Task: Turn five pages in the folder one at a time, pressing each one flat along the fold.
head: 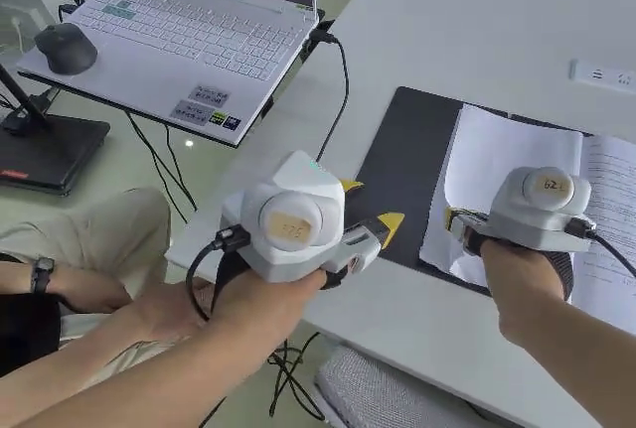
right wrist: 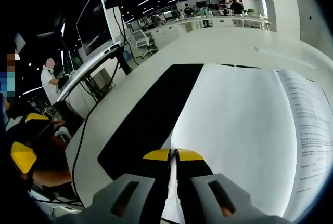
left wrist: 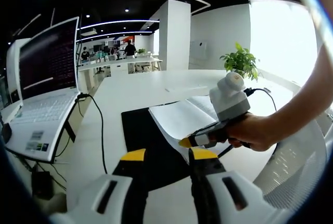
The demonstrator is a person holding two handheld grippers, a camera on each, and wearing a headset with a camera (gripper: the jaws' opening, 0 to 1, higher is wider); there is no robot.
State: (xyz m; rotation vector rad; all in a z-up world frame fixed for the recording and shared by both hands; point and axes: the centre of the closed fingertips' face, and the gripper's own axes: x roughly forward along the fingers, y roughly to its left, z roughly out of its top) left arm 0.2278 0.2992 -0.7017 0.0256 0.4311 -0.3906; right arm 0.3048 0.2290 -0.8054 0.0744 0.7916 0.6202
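Observation:
A black folder (head: 397, 170) lies open on the white table, its bare inner cover to the left and printed sheets to the right. My right gripper (head: 459, 221) is shut on the near edge of a white page (head: 497, 160), which curls up off the stack. In the right gripper view the jaws (right wrist: 173, 154) pinch that page (right wrist: 234, 115) at its bottom edge, over the black cover (right wrist: 151, 115). My left gripper (head: 368, 212) hovers open just off the folder's near left corner, holding nothing. In the left gripper view its jaws (left wrist: 167, 155) stand apart, pointing at the cover (left wrist: 145, 130).
A white laptop (head: 189, 41) and a dark mouse (head: 65, 48) sit at the far left, with a black cable (head: 343, 80) running toward the folder. A power strip (head: 603, 75) lies at the far right. A chair seat (head: 397, 393) is below the table edge.

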